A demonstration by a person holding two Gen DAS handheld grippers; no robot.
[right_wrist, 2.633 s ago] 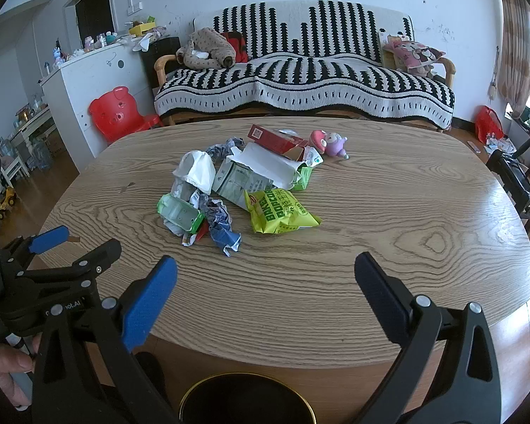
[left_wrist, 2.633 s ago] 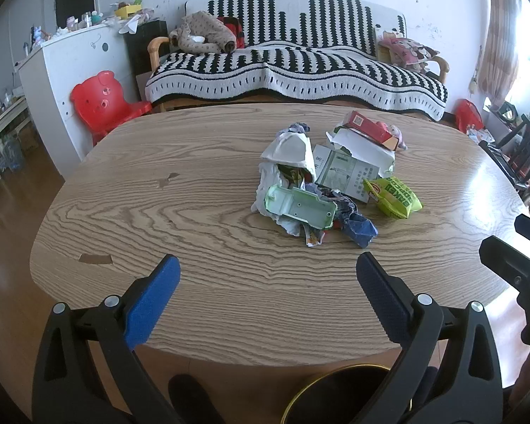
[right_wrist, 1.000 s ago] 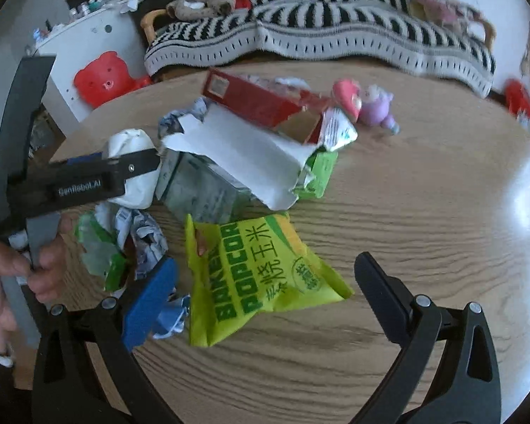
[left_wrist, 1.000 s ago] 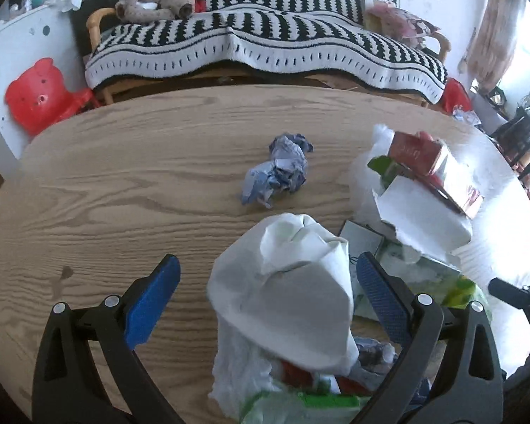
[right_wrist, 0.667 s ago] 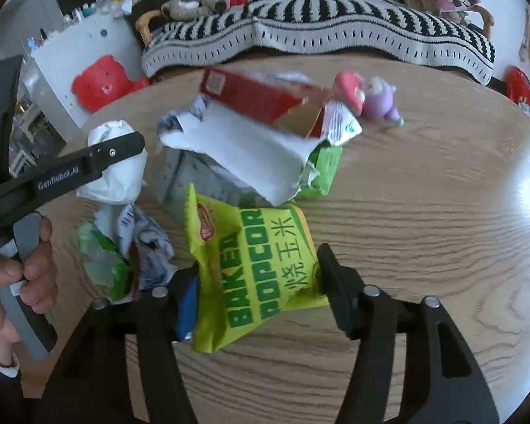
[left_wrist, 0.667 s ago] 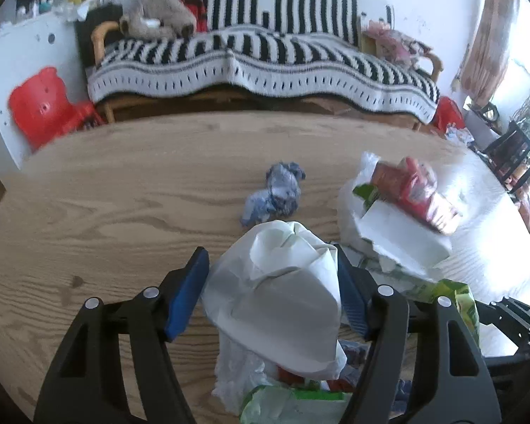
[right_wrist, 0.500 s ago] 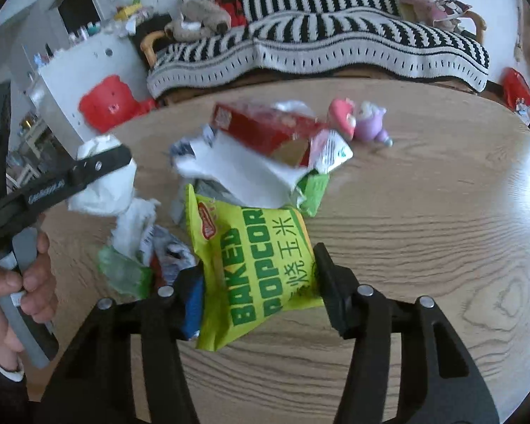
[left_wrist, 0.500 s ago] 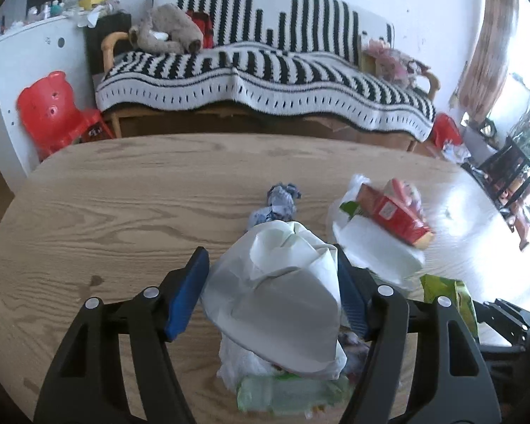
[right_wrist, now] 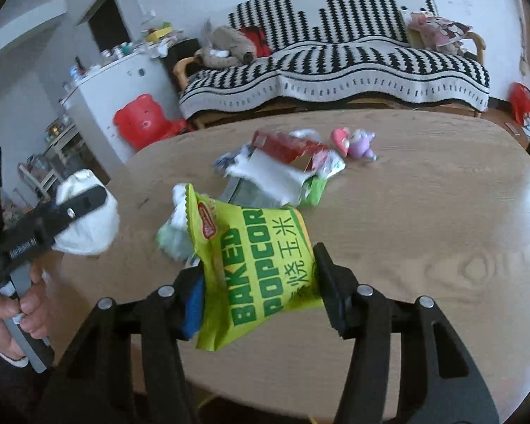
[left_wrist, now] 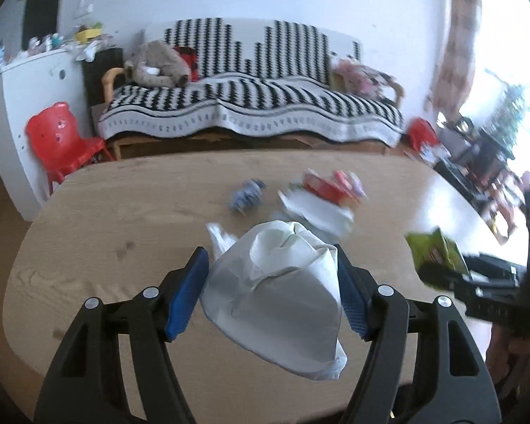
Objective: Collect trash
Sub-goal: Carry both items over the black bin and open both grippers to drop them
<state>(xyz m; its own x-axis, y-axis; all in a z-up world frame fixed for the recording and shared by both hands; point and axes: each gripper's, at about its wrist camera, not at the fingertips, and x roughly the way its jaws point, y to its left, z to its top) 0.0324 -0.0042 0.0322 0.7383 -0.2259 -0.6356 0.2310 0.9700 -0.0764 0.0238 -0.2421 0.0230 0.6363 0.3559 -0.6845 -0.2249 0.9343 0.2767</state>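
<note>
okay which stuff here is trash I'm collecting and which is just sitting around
Trash for the job:
- white paper wad, held in the left tongs
- popcorn bag, held in the right tongs
- red carton
- crumpled blue wrapper

Just lying about:
- pink toy
- red chair
- sofa

The yellow-green popcorn bag (right_wrist: 254, 268) carries "BAKED POPCOR" in large green capitals (the last letter is cut off at the bag's edge), with the Chinese characters "烧玉米" beside it. A small red logo near its top is too blurred to read.
</note>
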